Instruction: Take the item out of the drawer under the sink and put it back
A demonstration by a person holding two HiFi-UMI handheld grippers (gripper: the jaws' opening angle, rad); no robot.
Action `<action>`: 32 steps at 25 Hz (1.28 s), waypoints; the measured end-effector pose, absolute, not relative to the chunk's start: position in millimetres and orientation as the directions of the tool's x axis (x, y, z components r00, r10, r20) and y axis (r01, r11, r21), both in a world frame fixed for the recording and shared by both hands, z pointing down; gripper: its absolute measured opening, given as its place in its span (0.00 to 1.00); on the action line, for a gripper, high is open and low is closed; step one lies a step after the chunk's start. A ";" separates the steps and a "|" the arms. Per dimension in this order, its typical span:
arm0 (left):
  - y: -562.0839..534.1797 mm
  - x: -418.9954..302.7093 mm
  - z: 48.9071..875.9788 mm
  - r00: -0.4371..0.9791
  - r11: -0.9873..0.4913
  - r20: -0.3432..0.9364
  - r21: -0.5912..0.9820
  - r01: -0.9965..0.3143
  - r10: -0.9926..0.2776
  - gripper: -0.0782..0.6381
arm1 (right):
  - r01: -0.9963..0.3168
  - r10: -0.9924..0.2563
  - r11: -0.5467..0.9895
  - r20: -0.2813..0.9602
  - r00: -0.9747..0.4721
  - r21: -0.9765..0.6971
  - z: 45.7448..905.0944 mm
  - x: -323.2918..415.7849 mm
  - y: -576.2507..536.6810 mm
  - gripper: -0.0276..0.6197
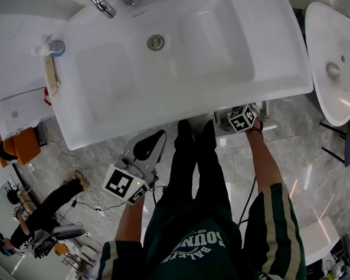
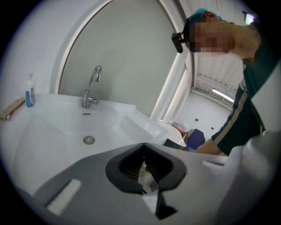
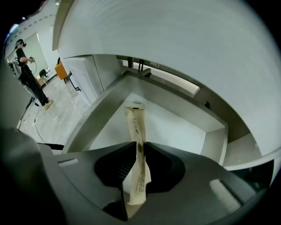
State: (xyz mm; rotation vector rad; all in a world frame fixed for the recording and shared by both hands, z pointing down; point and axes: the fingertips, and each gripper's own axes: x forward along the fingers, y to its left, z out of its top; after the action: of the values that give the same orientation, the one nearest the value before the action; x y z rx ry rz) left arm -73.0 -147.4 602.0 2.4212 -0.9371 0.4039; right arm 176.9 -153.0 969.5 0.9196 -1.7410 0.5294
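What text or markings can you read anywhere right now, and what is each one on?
"COUN" and "BALE": partial pale letters on the person's green shirt; the rest is unclear.
Packet pinched in the right gripper: dark small print, too small to read.
Bottle beside the sink: label unreadable.
Marker cubes: square patterns only, no words.
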 end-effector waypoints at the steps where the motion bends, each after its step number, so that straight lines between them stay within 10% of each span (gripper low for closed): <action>1: -147.1 -73.0 602.0 0.718 -0.633 0.441 0.351 -0.690 -0.538 0.18 | -0.794 -0.336 0.603 0.928 -0.161 0.081 966.9 177.6 -153.5 0.12; 16: -139.7 -70.6 562.0 0.748 -0.665 0.370 0.346 -0.661 -0.551 0.18 | -0.892 -0.424 0.448 0.891 -0.162 0.051 876.0 190.4 -98.9 0.23; 19: -136.9 -75.4 552.8 0.751 -0.666 0.354 0.349 -0.659 -0.558 0.18 | -0.924 -0.442 0.383 0.883 -0.157 0.027 849.3 194.2 -78.1 0.05; 32: -132.3 -99.2 510.4 0.722 -0.667 0.343 0.284 -0.689 -0.601 0.18 | -0.939 -0.597 0.341 0.764 -0.245 -0.035 712.0 135.5 -63.1 0.05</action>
State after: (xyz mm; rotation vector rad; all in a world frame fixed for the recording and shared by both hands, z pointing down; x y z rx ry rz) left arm -99.2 -132.3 510.4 2.5331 -0.9946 0.3098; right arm 135.5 -63.1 712.0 1.3416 -1.9479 0.6641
